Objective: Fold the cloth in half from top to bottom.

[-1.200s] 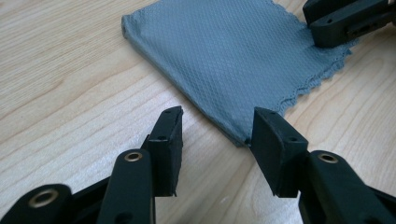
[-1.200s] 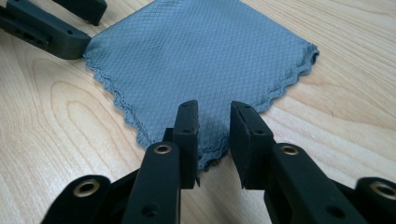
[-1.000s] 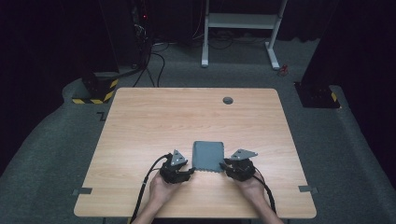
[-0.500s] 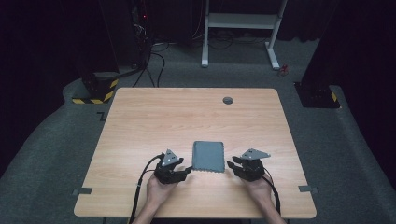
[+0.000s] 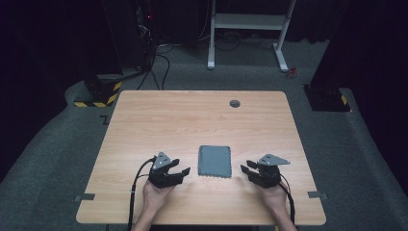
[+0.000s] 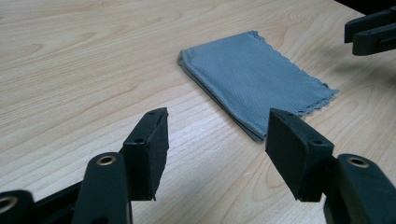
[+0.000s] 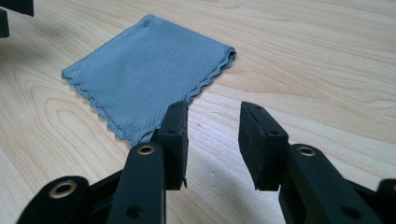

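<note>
A grey folded cloth (image 5: 215,161) lies flat on the wooden table (image 5: 183,120), near its front middle. My left gripper (image 5: 182,172) rests just left of the cloth, open and empty, a small gap away from it. My right gripper (image 5: 247,169) sits just right of it, also open and empty. In the left gripper view the open left gripper (image 6: 217,135) points at the cloth (image 6: 254,84), with the right gripper's jaws (image 6: 371,30) beyond. In the right gripper view the right gripper (image 7: 212,135) stands narrowly open beside the cloth (image 7: 144,70)'s scalloped edge.
A small dark round grommet (image 5: 235,103) sits in the table's far side. On the floor behind stand a white desk frame (image 5: 248,29), a yellow-and-black striped base (image 5: 98,91) and loose cables (image 5: 156,62).
Both grippers have drawn outward from the cloth's near corners, the left one to the left and the right one to the right. The cloth lies where it was.
</note>
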